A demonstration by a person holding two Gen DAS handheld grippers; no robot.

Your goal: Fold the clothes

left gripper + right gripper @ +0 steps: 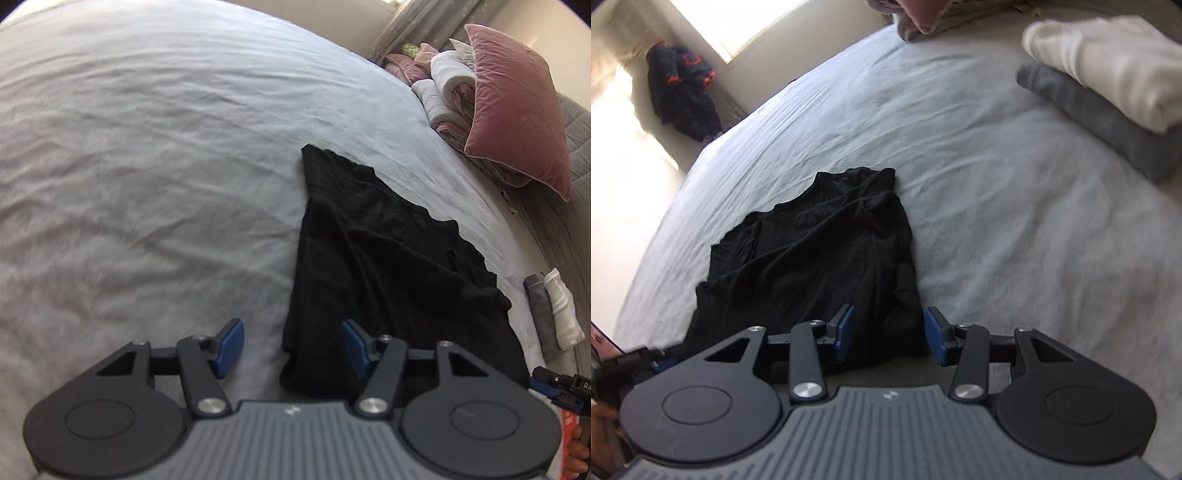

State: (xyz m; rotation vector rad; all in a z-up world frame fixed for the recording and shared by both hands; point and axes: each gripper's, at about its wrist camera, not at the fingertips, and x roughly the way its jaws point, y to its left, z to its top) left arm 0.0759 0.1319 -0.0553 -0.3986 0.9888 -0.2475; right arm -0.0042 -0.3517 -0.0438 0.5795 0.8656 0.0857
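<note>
A black garment (pixel 388 266) lies partly folded and rumpled on the pale bed sheet (pixel 147 147). In the left wrist view my left gripper (pixel 293 347) stands open over the garment's near left corner. One blue pad is over the bare sheet and the other is over the cloth. In the right wrist view the same garment (pixel 820 251) lies ahead, and my right gripper (pixel 889 334) stands open around its near right corner. The cloth lies slack between the pads. Neither gripper lifts any fabric.
A folded white garment on a folded grey one (pixel 1108 92) sits on the bed to the right, the same stack (pixel 554 310) showing in the left wrist view. Pink pillows and rolled bedding (pixel 513 110) lie at the head. A dark jacket (pixel 683 92) hangs by the window.
</note>
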